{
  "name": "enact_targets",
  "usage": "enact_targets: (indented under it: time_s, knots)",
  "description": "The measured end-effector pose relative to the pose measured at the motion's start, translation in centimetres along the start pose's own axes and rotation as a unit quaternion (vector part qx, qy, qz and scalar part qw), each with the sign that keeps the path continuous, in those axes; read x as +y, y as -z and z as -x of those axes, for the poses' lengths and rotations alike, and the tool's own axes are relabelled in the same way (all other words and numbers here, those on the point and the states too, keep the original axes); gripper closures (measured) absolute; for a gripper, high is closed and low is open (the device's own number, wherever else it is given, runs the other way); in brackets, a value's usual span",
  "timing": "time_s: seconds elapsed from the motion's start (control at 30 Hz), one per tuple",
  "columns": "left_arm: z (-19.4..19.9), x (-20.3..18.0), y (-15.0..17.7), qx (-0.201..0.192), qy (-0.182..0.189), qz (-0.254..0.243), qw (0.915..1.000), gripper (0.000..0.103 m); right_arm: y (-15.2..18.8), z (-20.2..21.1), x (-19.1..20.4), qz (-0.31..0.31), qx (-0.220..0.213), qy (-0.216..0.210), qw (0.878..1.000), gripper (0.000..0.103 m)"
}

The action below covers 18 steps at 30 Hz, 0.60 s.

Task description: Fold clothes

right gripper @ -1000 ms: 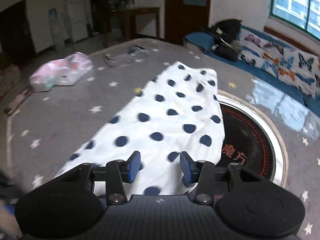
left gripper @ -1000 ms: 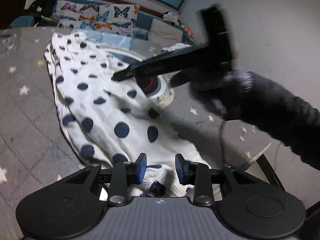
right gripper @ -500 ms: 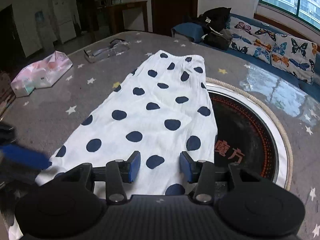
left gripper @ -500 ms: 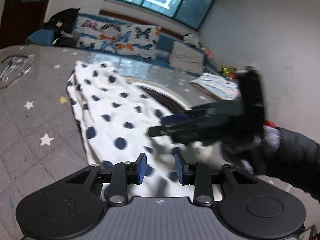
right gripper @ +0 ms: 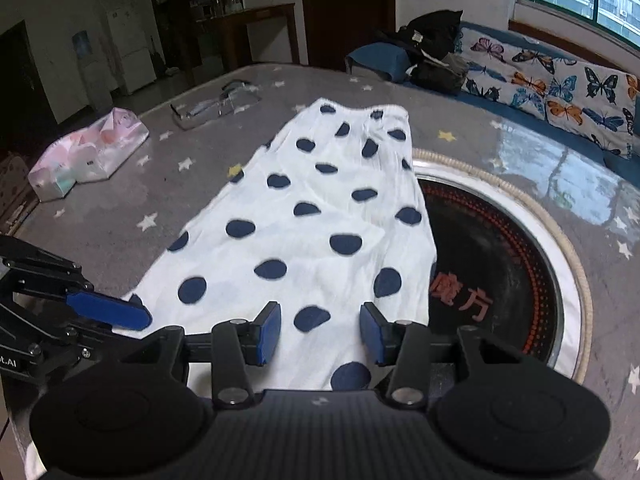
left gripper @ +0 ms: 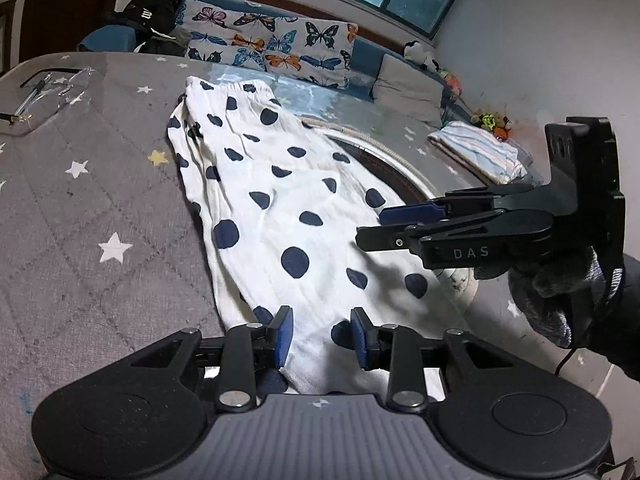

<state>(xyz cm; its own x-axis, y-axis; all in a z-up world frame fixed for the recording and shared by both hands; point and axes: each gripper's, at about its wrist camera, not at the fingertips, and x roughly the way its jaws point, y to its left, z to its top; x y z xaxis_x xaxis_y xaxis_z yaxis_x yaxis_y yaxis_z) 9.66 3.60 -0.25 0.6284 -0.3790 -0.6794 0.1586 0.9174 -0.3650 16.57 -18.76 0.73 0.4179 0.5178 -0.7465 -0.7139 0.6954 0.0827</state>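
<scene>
A white garment with navy polka dots [left gripper: 280, 208] lies spread lengthwise on the grey star-print table cover [left gripper: 80, 208], its narrow waistband end farthest from me. My left gripper [left gripper: 322, 338] hovers open over the near hem, with nothing between its blue pads. My right gripper [left gripper: 384, 228], held by a gloved hand [left gripper: 552, 292], hangs over the garment's right edge. In the right wrist view, the right gripper [right gripper: 319, 334] stands open above the near end of the garment [right gripper: 320, 216]. The left gripper [right gripper: 108, 314] shows at the garment's lower left corner.
A round black hotplate with a metal rim [right gripper: 500, 248] is set into the table, partly under the garment. Clear glasses [right gripper: 212, 108] and a pink tissue pack [right gripper: 88, 152] lie at the far left. A folded striped cloth [left gripper: 476, 152] lies to the right. A butterfly-print sofa [left gripper: 272, 44] stands behind.
The garment now lies flatter and more stretched out. Both grippers have drawn back to its near end, and the left gripper has come into the right wrist view.
</scene>
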Motion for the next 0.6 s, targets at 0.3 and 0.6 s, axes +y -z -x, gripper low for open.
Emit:
enact_targets:
  time_s: [0.3,0.6]
  knots:
    - [1.5,-2.1,0.7,-0.004,0.003,-0.033,0.9994,0.055,1.3,2.1,1.3,0.021,-0.001,-0.013,1.000,0.058]
    - [2.7,-3.0,2.1,-0.003,0.000,-0.075,0.9972,0.055,4.9,5.0,4.7,0.089,0.013,-0.020,0.996,0.058]
